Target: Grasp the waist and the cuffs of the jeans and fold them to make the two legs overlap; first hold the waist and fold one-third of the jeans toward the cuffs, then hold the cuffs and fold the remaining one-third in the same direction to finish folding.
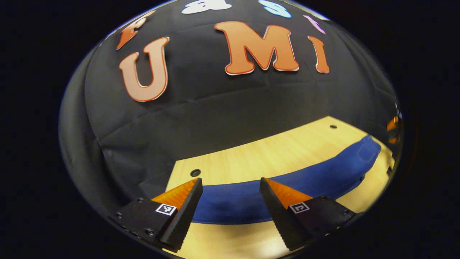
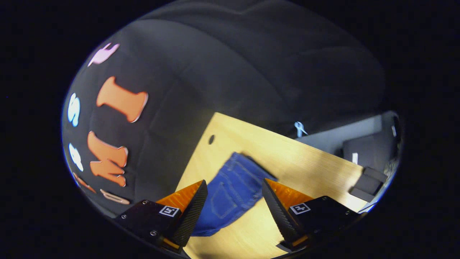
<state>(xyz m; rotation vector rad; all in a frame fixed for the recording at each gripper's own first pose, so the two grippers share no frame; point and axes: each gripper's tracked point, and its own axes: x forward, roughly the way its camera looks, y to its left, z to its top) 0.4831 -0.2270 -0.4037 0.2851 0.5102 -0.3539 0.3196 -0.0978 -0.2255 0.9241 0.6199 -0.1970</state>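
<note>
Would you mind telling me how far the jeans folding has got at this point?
Done: the blue denim jeans lie as one narrow strip on the light wooden table, so the legs look overlapped. In hand: nothing; the left tongs and the right tongs are open above the denim, the right ones near the pocket end. Left: both one-third folds.

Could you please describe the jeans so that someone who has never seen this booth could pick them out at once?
Start from the light wooden table that stands against the black cloth wall. On its top lie the jeans, a flat stretch of blue denim with stitched seams and a back pocket facing up. They are the one blue, soft thing on the wood.
</note>
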